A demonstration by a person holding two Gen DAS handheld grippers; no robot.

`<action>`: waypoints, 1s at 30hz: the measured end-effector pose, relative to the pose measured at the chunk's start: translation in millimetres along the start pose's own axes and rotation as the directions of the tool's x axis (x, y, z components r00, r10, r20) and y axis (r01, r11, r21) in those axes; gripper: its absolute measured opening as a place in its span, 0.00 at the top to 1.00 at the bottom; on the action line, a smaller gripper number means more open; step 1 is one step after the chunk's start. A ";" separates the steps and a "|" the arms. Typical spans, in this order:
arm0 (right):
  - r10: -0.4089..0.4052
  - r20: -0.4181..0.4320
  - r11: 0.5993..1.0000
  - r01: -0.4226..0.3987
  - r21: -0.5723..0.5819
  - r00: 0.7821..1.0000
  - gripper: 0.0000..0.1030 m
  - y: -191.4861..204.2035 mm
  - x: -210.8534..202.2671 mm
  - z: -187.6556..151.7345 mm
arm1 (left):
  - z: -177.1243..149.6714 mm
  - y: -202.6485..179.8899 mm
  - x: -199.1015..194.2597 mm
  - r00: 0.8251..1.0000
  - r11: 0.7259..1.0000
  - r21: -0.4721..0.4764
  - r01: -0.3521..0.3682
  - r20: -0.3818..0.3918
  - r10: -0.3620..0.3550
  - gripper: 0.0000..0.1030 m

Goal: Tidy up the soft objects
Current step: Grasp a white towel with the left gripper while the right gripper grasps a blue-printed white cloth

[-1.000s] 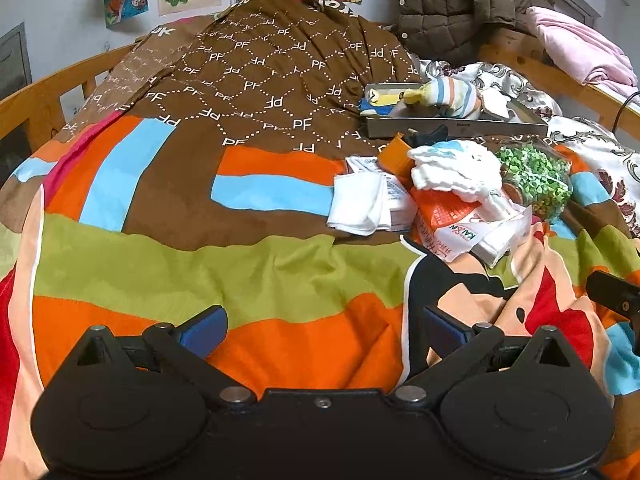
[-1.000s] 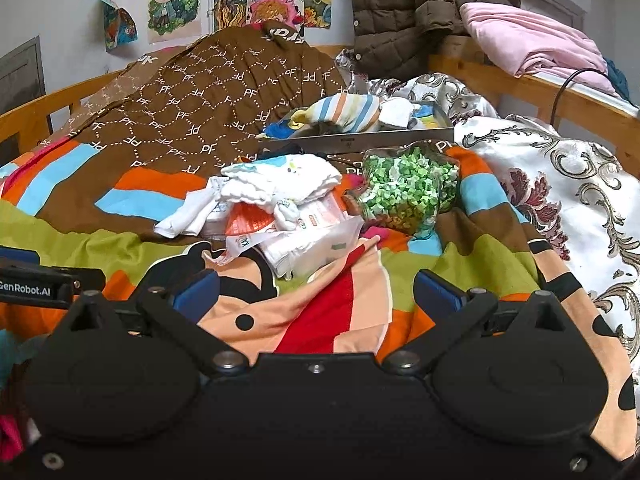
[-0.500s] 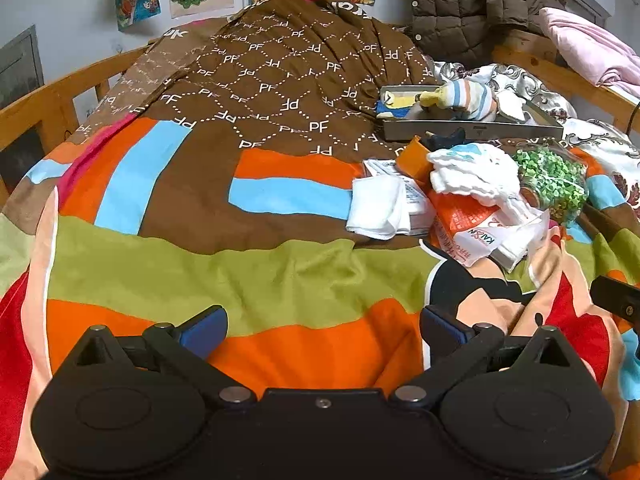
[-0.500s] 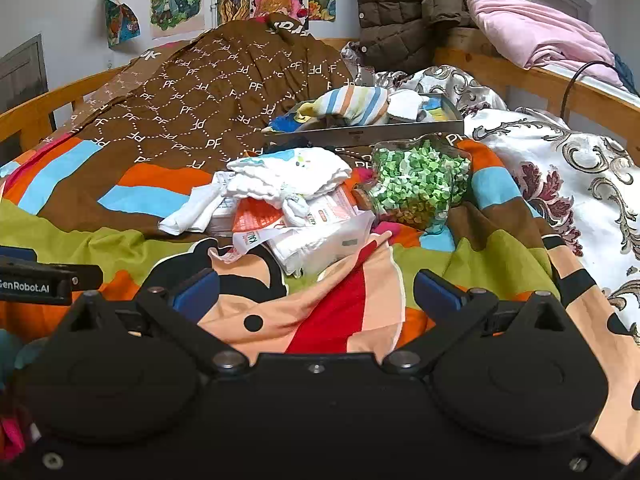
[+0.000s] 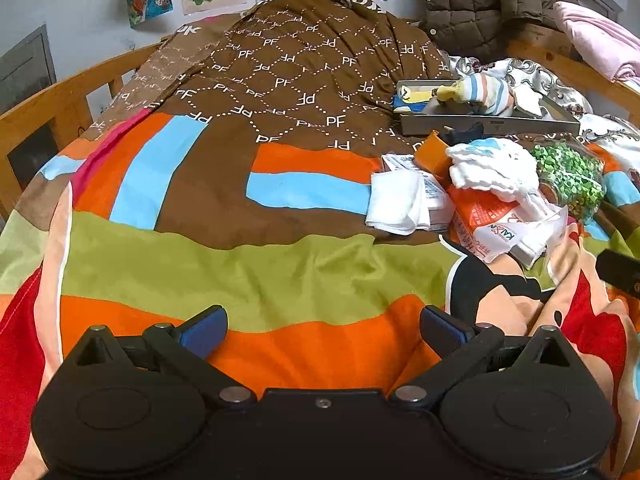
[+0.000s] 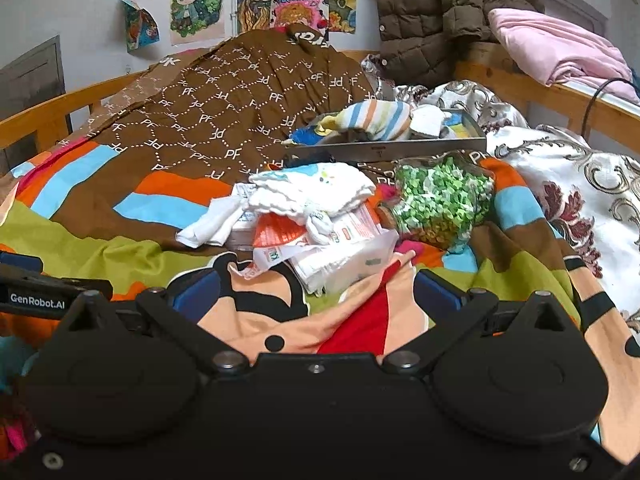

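Both grippers, left (image 5: pixel 322 326) and right (image 6: pixel 316 294), hovered empty with fingers spread, lined up toward the cloths (image 6: pixel 308 192) (piled beside the tray (image 6: pixel 400 146)); probably approaching to grasp.

The right gripper (image 6: pixel 316 296) is held wide open above the bedspread (image 6: pixel 100 248). White cloths (image 6: pixel 316 192) are piled beside a green-filled jar (image 6: pixel 440 208).

Bedspread (image 5: pixel 248 276) bearing, right of centre, a heap: folded cloth (image 5: pixel 396 204) at left, packets (image 6: pixel 340 248) beneath a bundled cloth (image 6: pixel 312 192), jar (image 6: pixel 440 204) to their right, tray (image 6: pixel 400 146) of socks (image 6: pixel 376 120) behind, jacket (image 6: pixel 424 16) hanging farthest back.
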State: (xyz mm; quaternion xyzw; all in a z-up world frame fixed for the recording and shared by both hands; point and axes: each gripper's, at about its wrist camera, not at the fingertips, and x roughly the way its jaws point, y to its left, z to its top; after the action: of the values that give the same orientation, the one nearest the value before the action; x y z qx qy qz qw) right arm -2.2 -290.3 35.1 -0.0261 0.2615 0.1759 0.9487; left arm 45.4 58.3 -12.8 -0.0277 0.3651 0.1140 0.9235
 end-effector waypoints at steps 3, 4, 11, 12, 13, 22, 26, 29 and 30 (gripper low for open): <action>0.006 0.021 1.000 -0.006 -0.012 1.000 0.01 -1.7 4.8 4.7 | 1.8 5.2 3.1 1.000 0.999 -0.048 0.004 -0.011 -0.004 0.01; 0.007 0.026 1.000 -0.007 -0.012 1.000 0.01 -3.0 7.3 6.6 | 2.6 6.3 4.4 1.000 0.998 -0.058 0.004 -0.011 -0.005 0.01; 0.009 0.033 0.999 -0.010 0.048 0.999 0.01 -18.2 29.2 14.0 | 14.1 2.0 18.6 1.000 1.000 0.005 0.014 -0.001 -0.014 0.01; 0.011 0.033 0.999 -0.013 0.050 0.999 0.01 -20.0 33.9 14.4 | 18.1 1.4 21.5 1.000 1.000 0.017 0.019 0.004 -0.019 0.01; 0.013 0.033 0.999 -0.014 0.048 0.999 0.01 -20.9 39.7 15.2 | 21.7 0.9 23.7 1.000 0.999 0.027 0.024 0.010 -0.024 0.01; 0.060 0.045 0.998 -0.058 -0.039 0.997 0.01 -8.1 96.6 33.6 | 64.4 -1.0 50.3 0.993 0.981 0.161 0.108 0.026 -0.114 0.01; 0.095 0.063 0.991 -0.088 -0.100 0.993 0.01 2.3 122.8 51.2 | 81.3 -0.3 64.2 0.989 0.959 0.246 0.144 -0.008 -0.146 0.01; 0.098 0.059 0.983 -0.087 -0.159 0.993 0.01 11.5 140.0 62.7 | 93.0 -1.8 73.3 0.984 0.942 0.287 0.175 -0.034 -0.173 0.01; 0.097 0.059 0.981 -0.085 -0.173 0.994 0.01 13.1 144.4 65.3 | 97.9 -4.1 77.6 0.981 0.934 0.300 0.195 -0.047 -0.189 0.01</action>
State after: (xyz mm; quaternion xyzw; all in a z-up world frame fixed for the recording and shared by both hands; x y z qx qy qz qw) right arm 140.7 -222.6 18.9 -0.0894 0.2146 0.2417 0.9421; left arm 166.7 82.3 5.9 0.0776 0.3819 -0.0341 0.9203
